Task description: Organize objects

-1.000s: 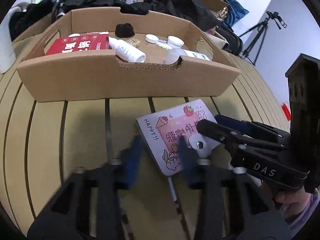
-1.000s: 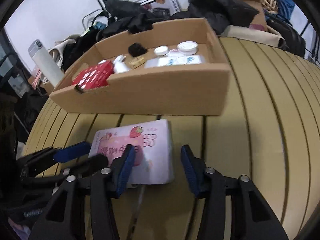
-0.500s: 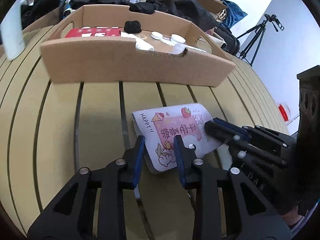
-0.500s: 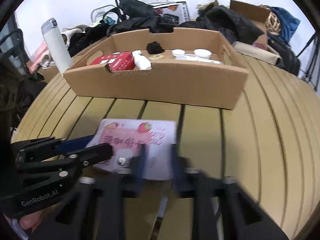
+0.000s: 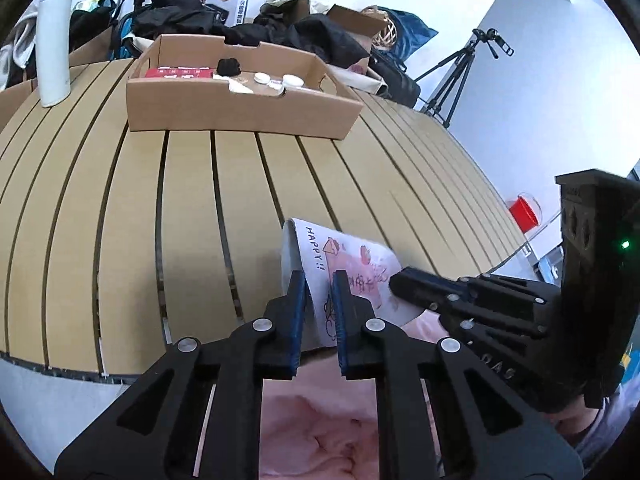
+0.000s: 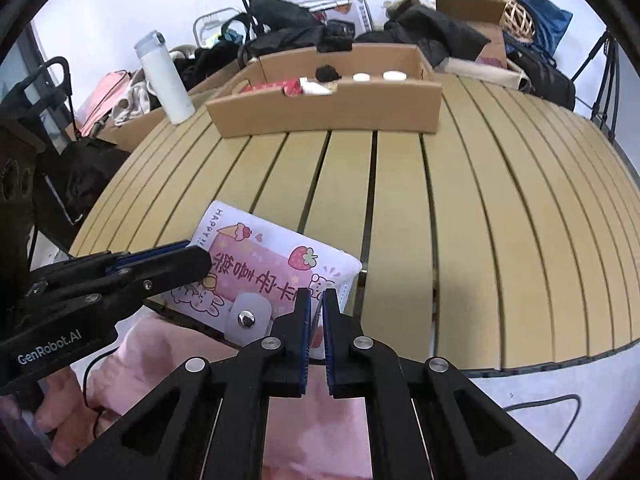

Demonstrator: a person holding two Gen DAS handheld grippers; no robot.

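Far ahead of both claws, across the slatted tan wooden table (image 5: pixel 120 200), sits the shallow brown cardboard tray (image 5: pixel 240 110) of small items, a tall white flask (image 5: pixel 54 40) to its left. At the near edge, the white-and-pink pouch printed "HAPPY!!" (image 6: pixel 264 272) (snap tab facing up) hangs between the claws. The left gripper (image 5: pixel 319 308) is clamped on one end, the right gripper (image 6: pixel 316 318) on the opposite edge.
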